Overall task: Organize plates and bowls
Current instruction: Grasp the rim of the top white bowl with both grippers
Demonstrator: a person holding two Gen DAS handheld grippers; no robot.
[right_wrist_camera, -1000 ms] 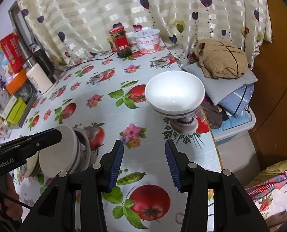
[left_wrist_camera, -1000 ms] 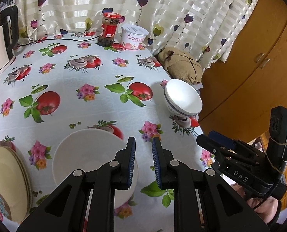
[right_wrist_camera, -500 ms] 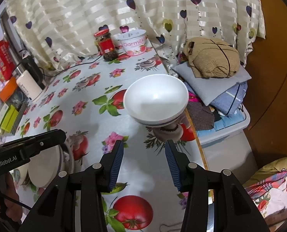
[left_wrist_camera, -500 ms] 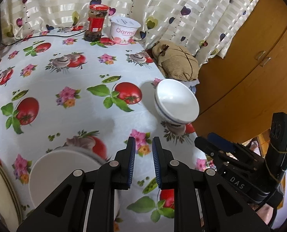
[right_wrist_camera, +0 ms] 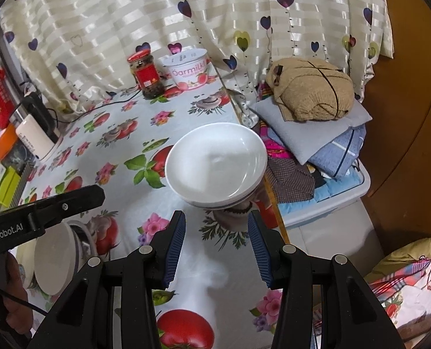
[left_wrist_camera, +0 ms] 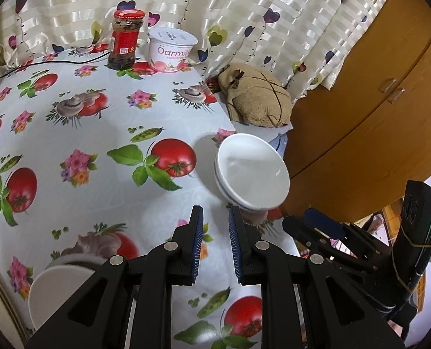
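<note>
Just beyond the right gripper [right_wrist_camera: 216, 232] stands the white bowl [right_wrist_camera: 215, 161].

A table under a white tomato-and-flower-print cloth [left_wrist_camera: 84, 145] carries a red-lidded glass jar [left_wrist_camera: 125, 39] and white yoghurt tub [left_wrist_camera: 170, 49] far, white blue-banded bowls [right_wrist_camera: 215, 165] at right, stacked plates [left_wrist_camera: 0, 299] near left.

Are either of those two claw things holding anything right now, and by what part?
Nothing is held. The left gripper and right gripper are both empty, fingers apart, short of the white bowl.

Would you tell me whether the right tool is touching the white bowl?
Apart: in the right wrist view the right tool sits short of the white bowl, tablecloth showing between its fingers.
</note>
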